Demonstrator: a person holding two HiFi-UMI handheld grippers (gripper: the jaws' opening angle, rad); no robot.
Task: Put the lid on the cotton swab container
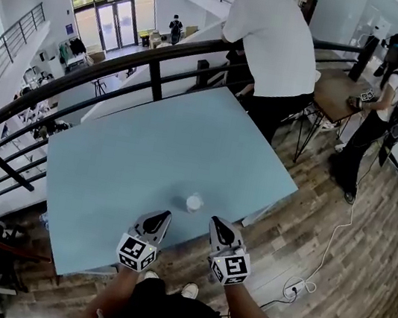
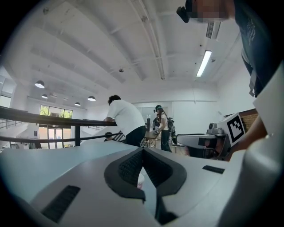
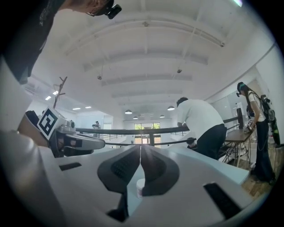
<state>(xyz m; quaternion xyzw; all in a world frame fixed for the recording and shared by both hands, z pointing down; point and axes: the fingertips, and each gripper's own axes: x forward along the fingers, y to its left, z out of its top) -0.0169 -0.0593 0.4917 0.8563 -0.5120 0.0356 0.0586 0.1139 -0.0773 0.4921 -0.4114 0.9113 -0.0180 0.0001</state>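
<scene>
Pale blue, the bench (image 1: 147, 153) carries the small white cotton swab container (image 1: 194, 203) near its front edge. The left tongs (image 1: 164, 216) and right tongs (image 1: 216, 222) flank it just short of touching, each pressed together on nothing.

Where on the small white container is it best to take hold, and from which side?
Probably its round side wall, one jaw on either side, coming level from the person's side. The container stands upright and alone on the table, just ahead of the left gripper and right gripper. Both are shut, so one must open first.
</scene>
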